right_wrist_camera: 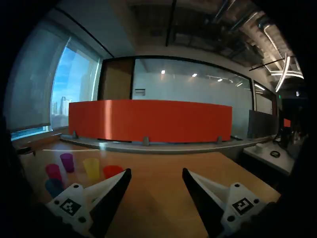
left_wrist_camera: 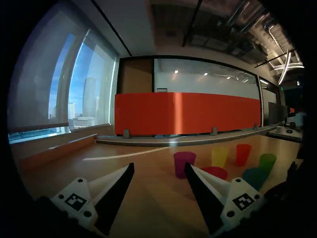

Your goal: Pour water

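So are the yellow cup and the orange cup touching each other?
Apart. The left gripper view shows the yellow cup and the orange cup standing side by side with a plain gap between them.

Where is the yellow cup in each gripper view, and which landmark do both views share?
Left gripper view: the yellow cup stands right of centre, between a purple cup and an orange cup.
Right gripper view: the yellow cup stands at lower left on the wooden table.
Shared landmark: the long orange partition behind.

Likely an office: orange desk partition (left_wrist_camera: 186, 113), glass-walled room (left_wrist_camera: 206, 77), monitor (left_wrist_camera: 276, 113), skyline window (left_wrist_camera: 89, 99)
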Demonstrator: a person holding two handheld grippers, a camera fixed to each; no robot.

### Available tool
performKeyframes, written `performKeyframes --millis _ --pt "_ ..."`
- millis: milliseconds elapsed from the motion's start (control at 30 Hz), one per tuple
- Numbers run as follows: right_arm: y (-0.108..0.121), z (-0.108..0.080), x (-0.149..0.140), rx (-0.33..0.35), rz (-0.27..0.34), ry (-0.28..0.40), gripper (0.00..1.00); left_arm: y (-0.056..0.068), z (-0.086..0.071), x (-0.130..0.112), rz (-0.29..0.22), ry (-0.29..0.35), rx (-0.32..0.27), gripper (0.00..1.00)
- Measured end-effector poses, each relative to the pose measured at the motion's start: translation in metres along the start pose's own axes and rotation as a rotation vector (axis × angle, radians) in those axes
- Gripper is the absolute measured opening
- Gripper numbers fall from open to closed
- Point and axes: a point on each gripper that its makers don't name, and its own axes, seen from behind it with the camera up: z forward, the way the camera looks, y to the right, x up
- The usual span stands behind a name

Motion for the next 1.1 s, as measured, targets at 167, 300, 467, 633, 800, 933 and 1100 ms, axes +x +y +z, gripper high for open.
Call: performKeyframes --millis 167,300,467,633,800,933,1100 --pt "0.002 -0.003 0.001 0.004 0.012 0.012 0.99 0.0 0.0 0.001 0.002 0.0 0.0 0.94" --pt "0.006 -0.003 0.0 0.004 0.022 0.024 0.99 0.0 0.0 0.001 0.002 0.0 0.0 0.94" --pt "0.008 -0.002 0.001 0.012 0.026 0.043 0.99 0.0 0.0 0.001 0.001 0.0 0.0 0.94" --pt "0.006 0.0 0.003 0.031 0.036 0.07 0.99 0.0 0.0 0.001 0.002 0.0 0.0 0.94" --pt "0.013 0.003 -0.001 0.012 0.046 0.099 0.99 0.0 0.0 0.001 0.002 0.0 0.0 0.94" --pt "0.015 0.006 -0.009 0.008 0.047 0.114 0.99 0.0 0.0 0.001 0.001 0.0 0.0 0.94" --pt "0.013 0.008 -0.022 0.021 0.063 0.116 0.99 0.0 0.0 0.001 0.001 0.0 0.0 0.94"
